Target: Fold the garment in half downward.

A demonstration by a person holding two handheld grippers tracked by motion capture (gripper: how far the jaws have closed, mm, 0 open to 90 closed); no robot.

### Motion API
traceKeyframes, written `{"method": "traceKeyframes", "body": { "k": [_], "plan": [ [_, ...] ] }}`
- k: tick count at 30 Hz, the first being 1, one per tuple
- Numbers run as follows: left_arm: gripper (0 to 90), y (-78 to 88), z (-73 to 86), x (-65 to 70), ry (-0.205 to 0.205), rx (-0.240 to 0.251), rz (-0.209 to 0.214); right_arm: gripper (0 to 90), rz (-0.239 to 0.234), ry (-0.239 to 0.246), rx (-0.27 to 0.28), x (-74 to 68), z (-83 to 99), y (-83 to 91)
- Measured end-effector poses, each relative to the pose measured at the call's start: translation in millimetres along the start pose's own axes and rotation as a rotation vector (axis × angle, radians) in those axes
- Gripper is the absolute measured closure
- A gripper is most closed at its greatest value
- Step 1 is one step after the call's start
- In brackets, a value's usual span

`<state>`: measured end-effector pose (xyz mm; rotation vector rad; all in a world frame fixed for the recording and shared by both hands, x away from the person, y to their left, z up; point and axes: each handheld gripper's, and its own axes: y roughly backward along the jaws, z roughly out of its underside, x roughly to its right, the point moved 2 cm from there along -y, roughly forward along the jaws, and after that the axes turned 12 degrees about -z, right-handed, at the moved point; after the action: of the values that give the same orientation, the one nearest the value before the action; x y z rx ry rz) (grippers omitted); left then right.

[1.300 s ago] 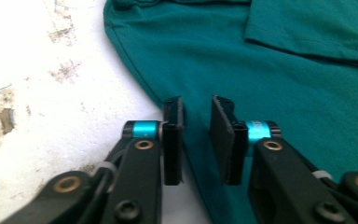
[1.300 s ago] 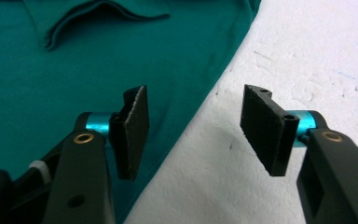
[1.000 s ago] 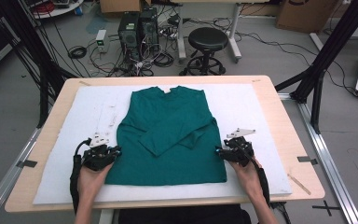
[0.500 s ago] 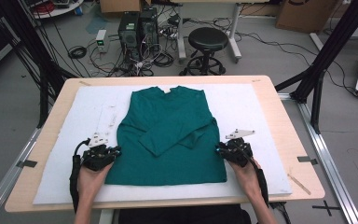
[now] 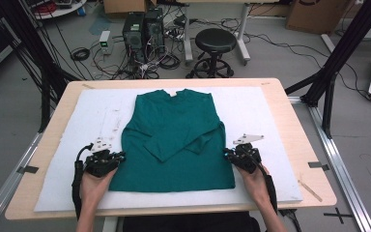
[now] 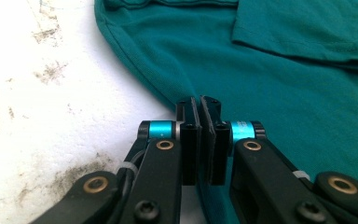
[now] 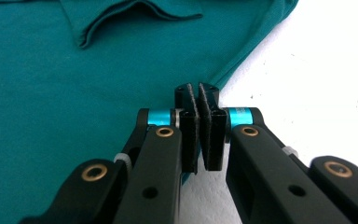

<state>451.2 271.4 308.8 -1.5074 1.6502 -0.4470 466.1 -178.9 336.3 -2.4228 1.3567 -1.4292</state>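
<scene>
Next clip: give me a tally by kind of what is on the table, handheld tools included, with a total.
Green long-sleeved shirt, laid flat with sleeves folded across: 1
White mat under the shirt: 1
Handheld tongs, the left tongs and the right tongs, each shut on a side edge of the shirt: 2
Total: 4

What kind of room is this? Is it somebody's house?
Probably a lab or workshop, not a house. Computer towers and tangled cables sit on the floor, black metal frames stand around the table, with a stool behind.
</scene>
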Motion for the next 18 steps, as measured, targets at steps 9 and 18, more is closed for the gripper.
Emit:
{"method": "traceKeyframes", "body": {
  "k": [9,18],
  "plan": [
    [86.6,6.5,-0.7,-0.4,0.004,0.001,0.026,88.6,-0.026,-0.001,-0.004,1.5,4.7,7.5],
    [86.6,19.7,5.0,6.3,-0.016,0.011,0.067,88.6,-0.067,-0.012,0.013,-0.5,13.9,21.7]
  ]
}}
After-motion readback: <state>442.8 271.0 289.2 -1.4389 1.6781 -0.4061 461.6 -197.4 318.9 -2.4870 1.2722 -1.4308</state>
